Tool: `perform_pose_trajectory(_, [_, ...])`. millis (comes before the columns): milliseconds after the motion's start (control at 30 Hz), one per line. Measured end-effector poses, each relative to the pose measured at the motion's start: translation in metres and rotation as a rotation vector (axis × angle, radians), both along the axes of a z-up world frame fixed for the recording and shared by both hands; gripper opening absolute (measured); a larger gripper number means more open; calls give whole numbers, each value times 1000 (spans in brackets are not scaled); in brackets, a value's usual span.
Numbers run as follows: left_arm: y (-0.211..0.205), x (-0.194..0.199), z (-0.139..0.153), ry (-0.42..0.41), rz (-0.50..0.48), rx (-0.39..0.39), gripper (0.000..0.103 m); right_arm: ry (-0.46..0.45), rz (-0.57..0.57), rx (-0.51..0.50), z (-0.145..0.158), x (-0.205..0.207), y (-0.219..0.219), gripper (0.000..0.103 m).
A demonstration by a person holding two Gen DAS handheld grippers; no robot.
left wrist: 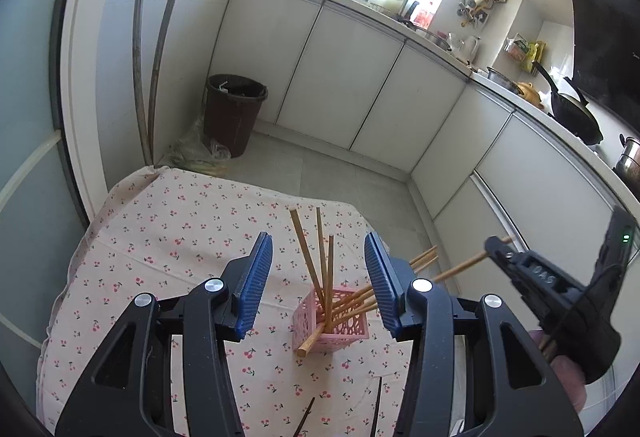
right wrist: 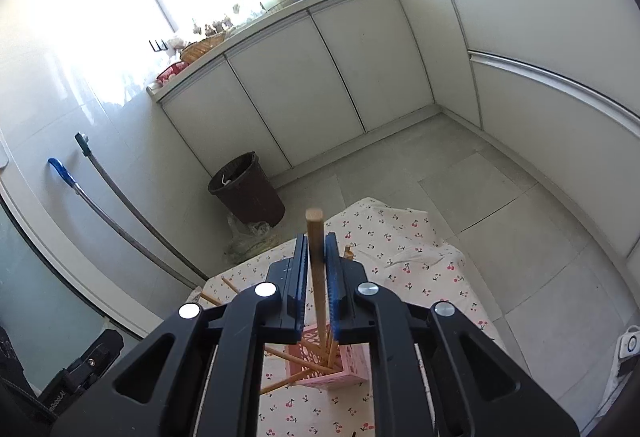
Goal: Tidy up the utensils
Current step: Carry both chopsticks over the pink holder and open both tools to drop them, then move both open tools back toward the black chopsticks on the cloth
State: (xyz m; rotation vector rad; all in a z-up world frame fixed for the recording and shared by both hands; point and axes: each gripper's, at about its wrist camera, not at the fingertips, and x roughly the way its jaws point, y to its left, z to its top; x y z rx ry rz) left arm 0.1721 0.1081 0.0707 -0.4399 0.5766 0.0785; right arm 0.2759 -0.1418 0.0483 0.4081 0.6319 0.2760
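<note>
A pink lattice holder (left wrist: 340, 331) stands on the cherry-print tablecloth (left wrist: 168, 237) with several wooden chopsticks (left wrist: 320, 257) leaning in it. One chopstick (left wrist: 310, 345) rests against its front outside. My left gripper (left wrist: 318, 269) is open and empty, its jaws wide either side of the holder, above it. My right gripper (right wrist: 316, 261) is shut on a wooden chopstick (right wrist: 315, 237) whose lower end reaches into the holder (right wrist: 340, 369). The right gripper also shows in the left wrist view (left wrist: 496, 247), at the right, holding that chopstick (left wrist: 460, 269).
Two dark chopsticks (left wrist: 306, 417) lie on the cloth near the front edge. A brown bin (left wrist: 234, 113) stands on the floor beyond the table, with two long handles (left wrist: 152, 57) against the wall. White cabinets (left wrist: 360, 85) line the back and right.
</note>
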Motion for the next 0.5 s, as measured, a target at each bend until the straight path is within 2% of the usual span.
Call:
perform_pose_trajectory(167, [-2, -7, 9, -37, -1, 16, 46, -13, 47, -54, 1, -10, 14, 14])
perform_pose_trajectory(333, [-17, -15, 15, -57, -20, 65, 48, -33, 72, -134, 5, -29, 24, 14])
perform_pose_trajectory(400, [-25, -18, 14, -55, -38, 88, 52, -35, 74, -169, 3, -37, 24, 26])
perform_pose_trajectory(500, [-37, -24, 11, -52, -59, 120, 57, -26, 67, -199, -4, -48, 17, 33])
